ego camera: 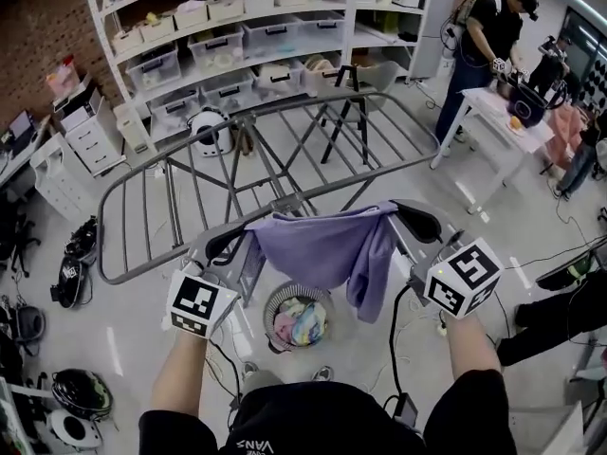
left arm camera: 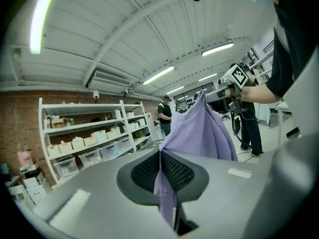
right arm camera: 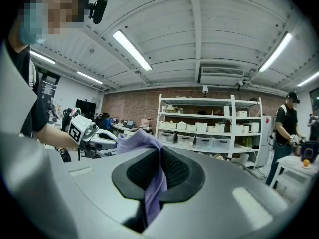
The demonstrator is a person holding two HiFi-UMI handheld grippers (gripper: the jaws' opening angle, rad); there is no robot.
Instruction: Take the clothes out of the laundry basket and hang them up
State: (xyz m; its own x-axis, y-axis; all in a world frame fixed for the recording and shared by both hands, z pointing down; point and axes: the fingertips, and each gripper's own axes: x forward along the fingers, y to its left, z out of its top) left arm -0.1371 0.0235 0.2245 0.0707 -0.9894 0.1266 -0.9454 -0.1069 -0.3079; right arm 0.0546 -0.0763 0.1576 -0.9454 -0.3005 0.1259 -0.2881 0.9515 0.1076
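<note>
Purple cloth (ego camera: 327, 246) clamped by left claw (ego camera: 237, 236) and right claw (ego camera: 402, 214) near drying rack (ego camera: 285, 202)

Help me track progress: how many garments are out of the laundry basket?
1: the purple garment, gripped by the left tool and the right tool and stretched between them. Other clothes lie bunched in the laundry basket below; their number can't be told.

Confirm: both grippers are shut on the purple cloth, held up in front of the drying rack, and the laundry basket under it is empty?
Not empty. The head view shows the laundry basket under the purple cloth holding several light-coloured clothes. The rest stands: left gripper and right gripper are shut on the cloth, in front of the drying rack.
</note>
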